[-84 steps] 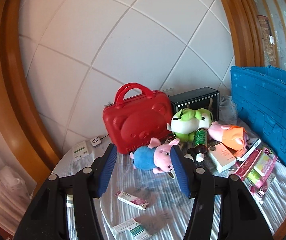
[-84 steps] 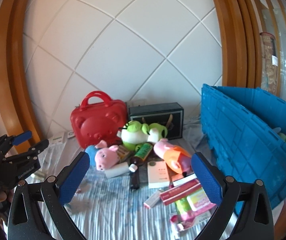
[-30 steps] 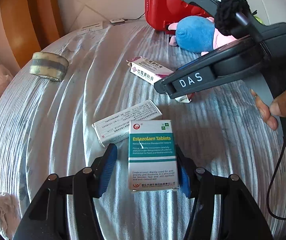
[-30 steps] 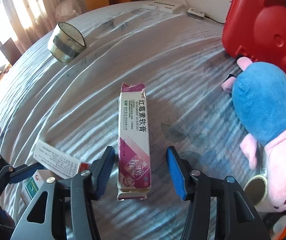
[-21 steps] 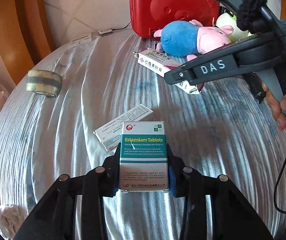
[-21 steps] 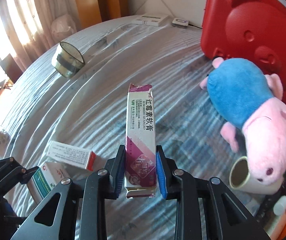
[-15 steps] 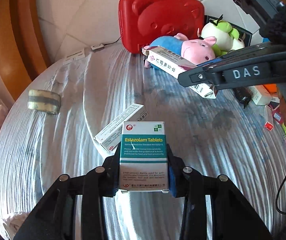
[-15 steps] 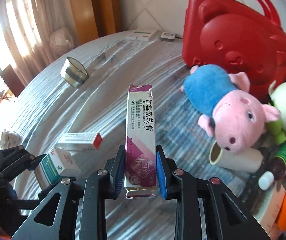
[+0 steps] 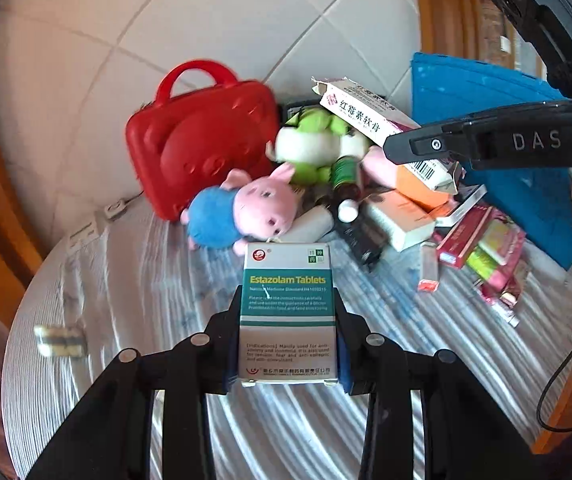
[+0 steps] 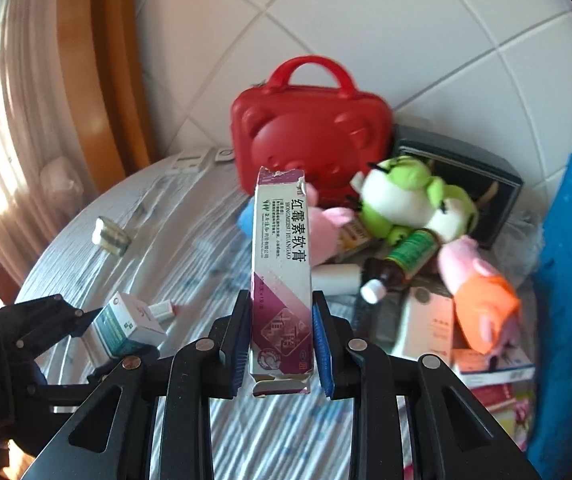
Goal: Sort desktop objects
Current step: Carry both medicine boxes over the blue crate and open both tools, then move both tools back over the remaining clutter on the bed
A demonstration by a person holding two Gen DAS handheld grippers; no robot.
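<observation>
The left gripper (image 9: 288, 344) pinches a teal-and-white Estazolam Tablets box (image 9: 288, 312) between its blue-padded jaws, holding it clear of the striped tablecloth (image 9: 126, 296), while the right gripper (image 10: 281, 336) is clamped on the lower end of a long white-and-purple ointment carton (image 10: 282, 268) whose torn top flap points up. Beyond both lie the red bear case (image 10: 310, 136), a blue-bodied pink pig plush (image 9: 242, 212), a green plush (image 10: 414, 200), a brown bottle (image 10: 402, 260) and what looks like a blurred tape roll (image 9: 60, 340), with a blue crate (image 9: 498, 152) at the right.
</observation>
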